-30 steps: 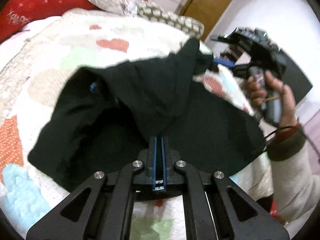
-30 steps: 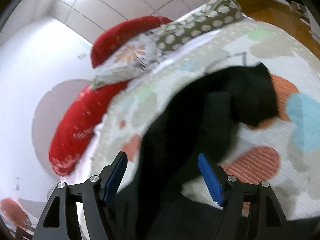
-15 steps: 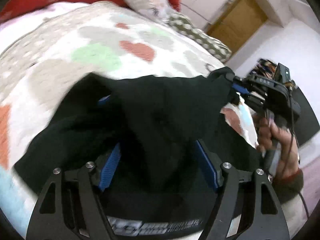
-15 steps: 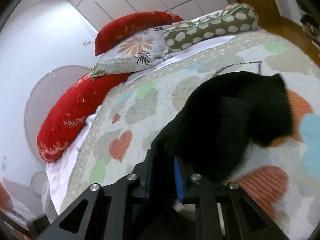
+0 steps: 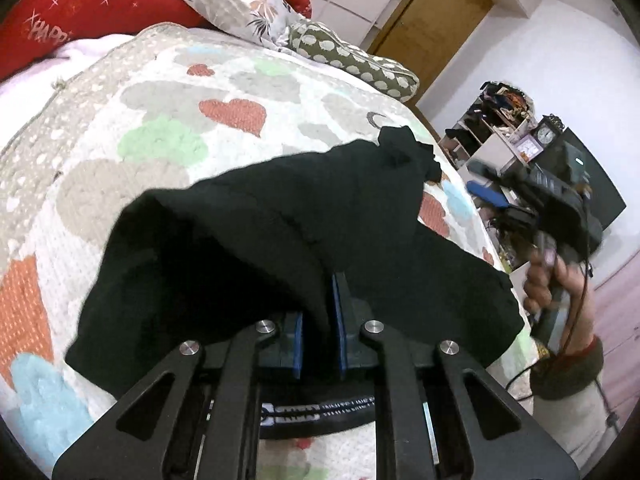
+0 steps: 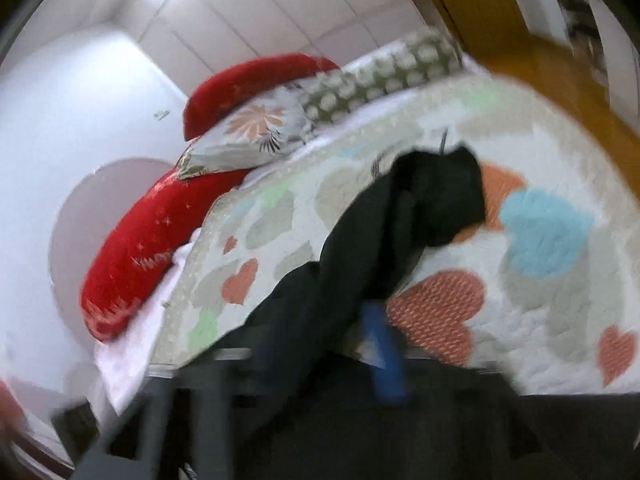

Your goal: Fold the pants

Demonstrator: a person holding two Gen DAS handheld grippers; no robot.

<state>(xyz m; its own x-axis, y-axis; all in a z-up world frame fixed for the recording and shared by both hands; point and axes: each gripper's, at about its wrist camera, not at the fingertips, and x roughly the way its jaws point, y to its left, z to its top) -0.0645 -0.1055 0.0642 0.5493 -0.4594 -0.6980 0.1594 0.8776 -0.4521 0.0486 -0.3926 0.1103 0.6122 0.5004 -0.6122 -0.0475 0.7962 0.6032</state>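
Black pants [image 5: 288, 224] lie bunched on a quilt with coloured hearts [image 5: 168, 120]. My left gripper [image 5: 320, 312] is shut on a fold of the pants near their close edge, the blue pads pinching the cloth. My right gripper [image 5: 496, 204] shows at the right in the left wrist view, held off the bed edge, its blue pads apart and away from the pants. The right wrist view is blurred; the pants [image 6: 384, 248] stretch away from it and one blue pad [image 6: 384, 360] shows.
Red pillows [image 5: 80, 12], a floral pillow [image 5: 240, 4] and a dotted bolster [image 5: 352, 64] lie at the head of the bed. A wooden door [image 5: 432, 24] and a cluttered shelf [image 5: 504, 120] stand beyond the bed's right edge.
My left gripper, open half a second ago, has shut on a fold of the pants. My right gripper has let go of the far corner and pulled back off the bed.
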